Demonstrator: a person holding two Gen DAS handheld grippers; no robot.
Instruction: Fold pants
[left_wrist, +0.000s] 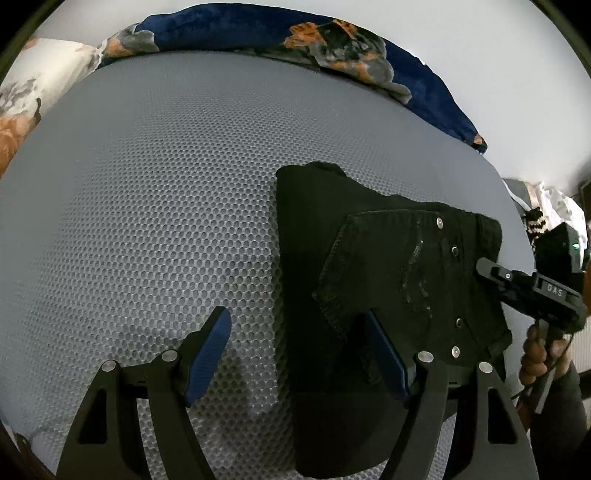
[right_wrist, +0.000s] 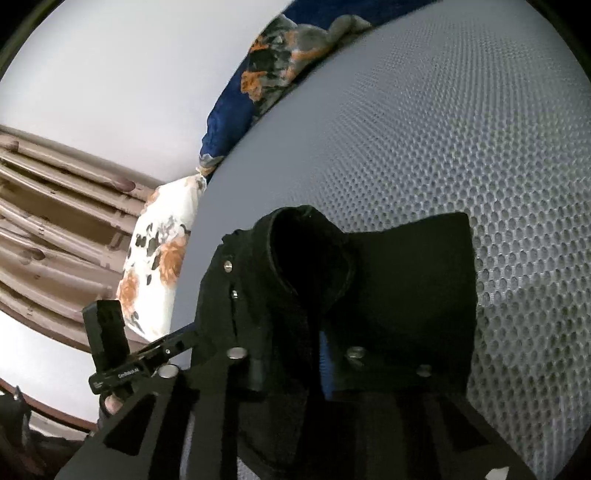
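Note:
Black pants lie folded into a compact stack on the grey honeycomb mat; a back pocket and metal rivets face up. My left gripper is open just above the mat, its right blue pad over the pants' near edge and its left pad over bare mat. My right gripper reaches in from the right at the waistband. In the right wrist view, the pants bunch up over that gripper, which is shut on the waistband fabric.
A blue floral blanket runs along the mat's far edge. A white floral pillow lies beside the mat. The left half of the mat is bare. A wooden slatted frame stands beyond the pillow.

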